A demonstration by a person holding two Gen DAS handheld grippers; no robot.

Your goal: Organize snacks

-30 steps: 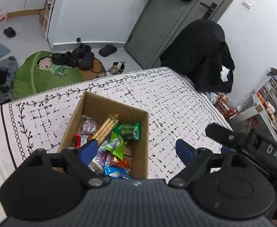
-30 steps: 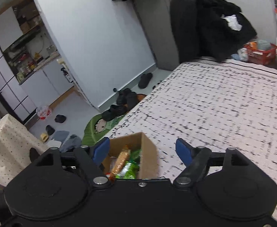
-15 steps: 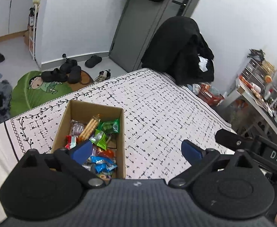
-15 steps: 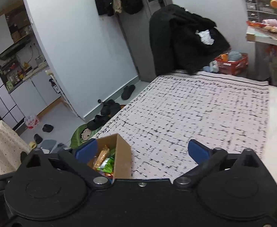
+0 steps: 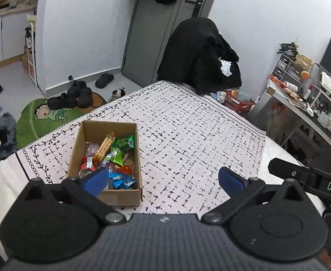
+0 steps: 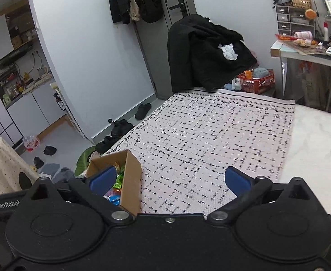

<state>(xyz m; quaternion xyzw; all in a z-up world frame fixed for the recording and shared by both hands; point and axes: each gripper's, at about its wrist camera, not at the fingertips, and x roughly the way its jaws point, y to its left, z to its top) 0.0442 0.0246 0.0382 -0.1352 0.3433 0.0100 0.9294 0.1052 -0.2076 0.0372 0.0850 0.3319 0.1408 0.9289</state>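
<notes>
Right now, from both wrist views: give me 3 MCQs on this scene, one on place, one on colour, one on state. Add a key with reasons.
1. Where are the snacks?
A. Scattered over the bedspread
B. Inside the cardboard box
C. In the red basket

2. What colour are the pads of the left gripper?
A. Blue
B. Yellow
C. White

3. How do the jaws of the right gripper stand?
A. Clamped on a snack
B. Shut with nothing between
C. Wide open with nothing held

Key: B, the packets all lie in the cardboard box on the bedspread; A, both pads show blue; C, the pads sit far apart with only bedspread seen between them.
</notes>
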